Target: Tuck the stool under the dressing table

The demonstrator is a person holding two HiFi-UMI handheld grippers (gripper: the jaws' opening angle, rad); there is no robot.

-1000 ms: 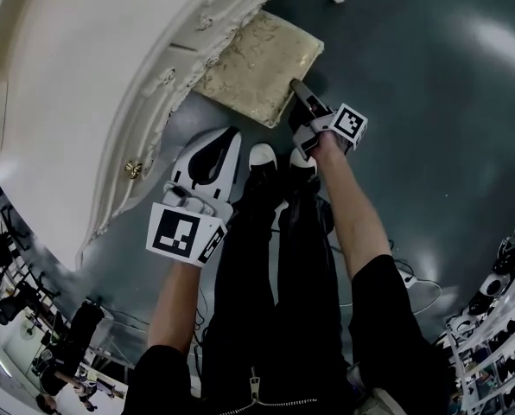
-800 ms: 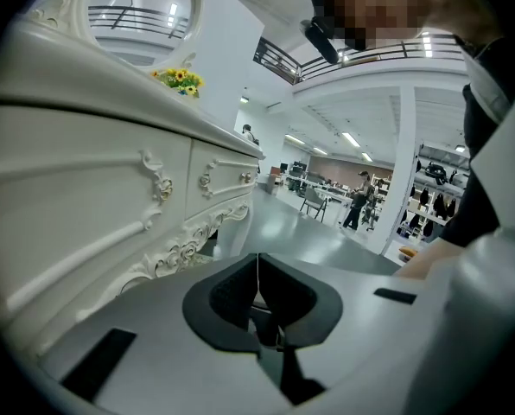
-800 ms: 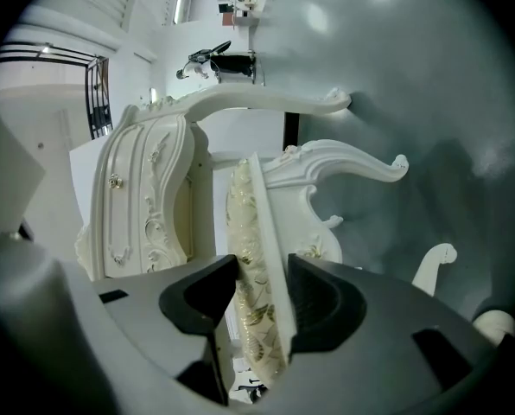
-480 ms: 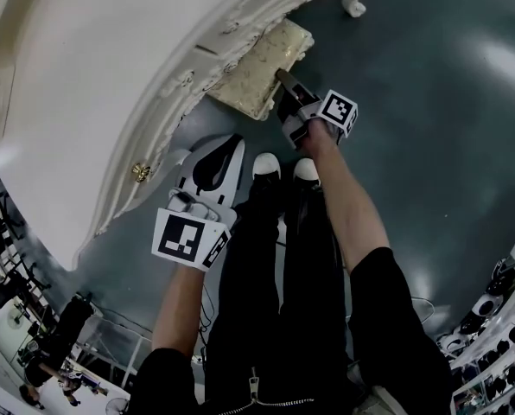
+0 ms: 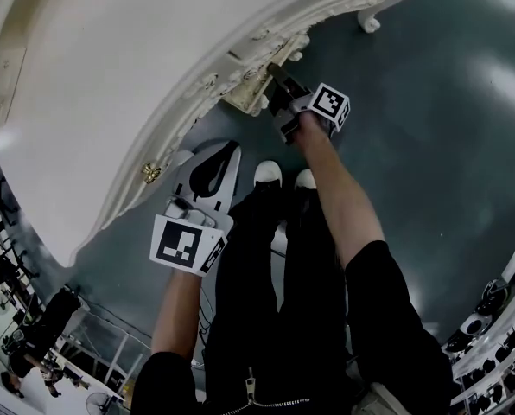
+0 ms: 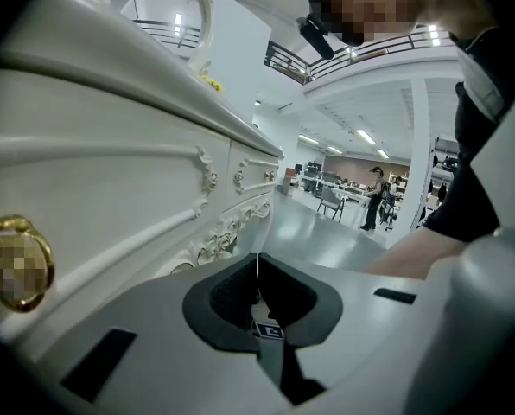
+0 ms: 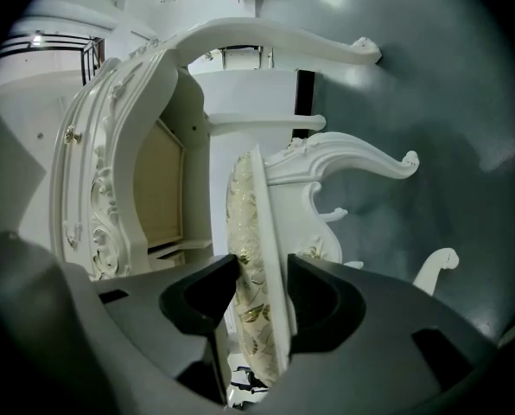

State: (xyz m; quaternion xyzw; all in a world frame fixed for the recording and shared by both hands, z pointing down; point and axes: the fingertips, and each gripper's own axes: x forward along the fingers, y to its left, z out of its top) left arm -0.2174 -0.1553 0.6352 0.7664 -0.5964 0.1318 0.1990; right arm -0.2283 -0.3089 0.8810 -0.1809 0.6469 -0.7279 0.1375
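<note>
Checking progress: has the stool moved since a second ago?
Yes. The stool has slid further under the dressing table; only its edge shows past the table's rim.

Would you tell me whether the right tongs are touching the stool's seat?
Touching. The right gripper view shows the right tongs closed on the seat edge of the stool, one pad on its gold cushion, the other on its white frame.

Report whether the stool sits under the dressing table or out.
Mostly under: only a corner of the stool shows past the dressing table; the right claw grips its seat.
</note>
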